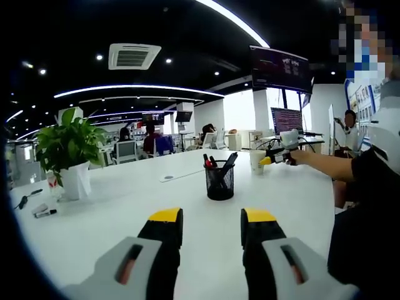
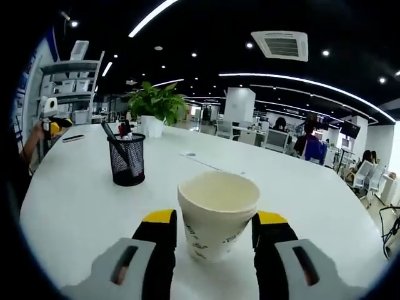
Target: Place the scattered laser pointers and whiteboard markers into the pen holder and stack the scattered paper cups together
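Observation:
A black mesh pen holder (image 1: 219, 182) with several markers and pens in it stands at the middle of the white table (image 1: 112, 219). My left gripper (image 1: 212, 219) hovers open over the table short of the holder, nothing between its jaws. A white paper cup (image 2: 217, 215) stands upright between the jaws of my right gripper (image 2: 214, 220), which are spread wide on either side of it; the cup wall is not squeezed. In the left gripper view the cup (image 1: 257, 161) and the right gripper (image 1: 275, 159) are just right of the holder. The pen holder (image 2: 128, 160) stands left of the cup.
A potted plant (image 1: 67, 153) stands at the table's left, with a small stapler-like item (image 1: 44, 211) and a black object (image 1: 24, 200) near it. A flat strip (image 1: 175, 177) lies beyond the holder. A person's arm (image 1: 325, 165) reaches in from the right. Office desks and people fill the background.

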